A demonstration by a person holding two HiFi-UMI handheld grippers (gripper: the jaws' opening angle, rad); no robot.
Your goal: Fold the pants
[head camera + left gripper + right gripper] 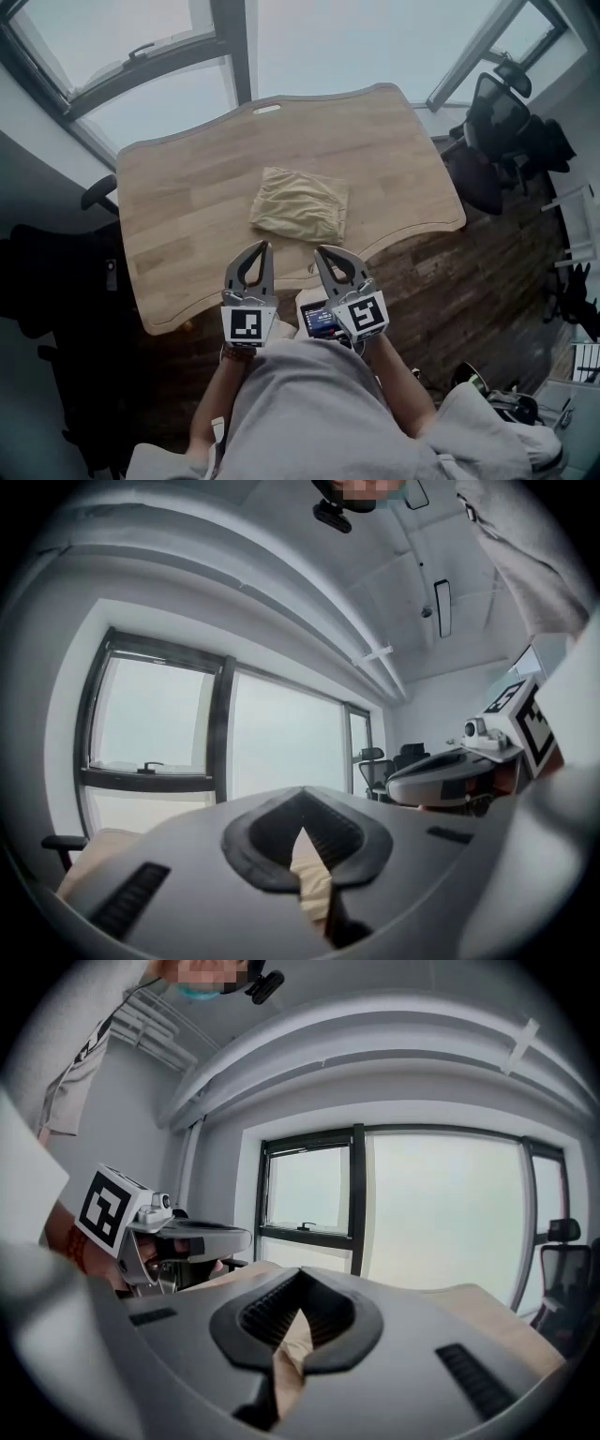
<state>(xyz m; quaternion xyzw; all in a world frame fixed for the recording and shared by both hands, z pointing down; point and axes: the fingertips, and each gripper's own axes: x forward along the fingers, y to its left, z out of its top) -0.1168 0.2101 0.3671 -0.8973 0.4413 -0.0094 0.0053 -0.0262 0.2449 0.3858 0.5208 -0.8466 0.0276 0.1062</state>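
The tan pants (298, 205) lie folded into a small square bundle on the wooden table (187, 216), near its front middle. Both grippers are raised close to my chest, short of the table's front edge and apart from the cloth. My left gripper (265, 246) is shut, its jaws meeting at the tips with nothing between them. My right gripper (319, 250) is shut and empty too. In the left gripper view, the left gripper (300, 829) points level toward the windows. A strip of the pants (314, 878) shows through the jaw opening. The right gripper (300, 1311) likewise frames a strip of pants (292, 1344).
Large windows (141, 56) run behind the table. A black office chair (497, 122) stands at the right on the dark wood floor, another chair arm (98, 195) at the left. A phone-like screen (319, 319) sits between the grippers' handles.
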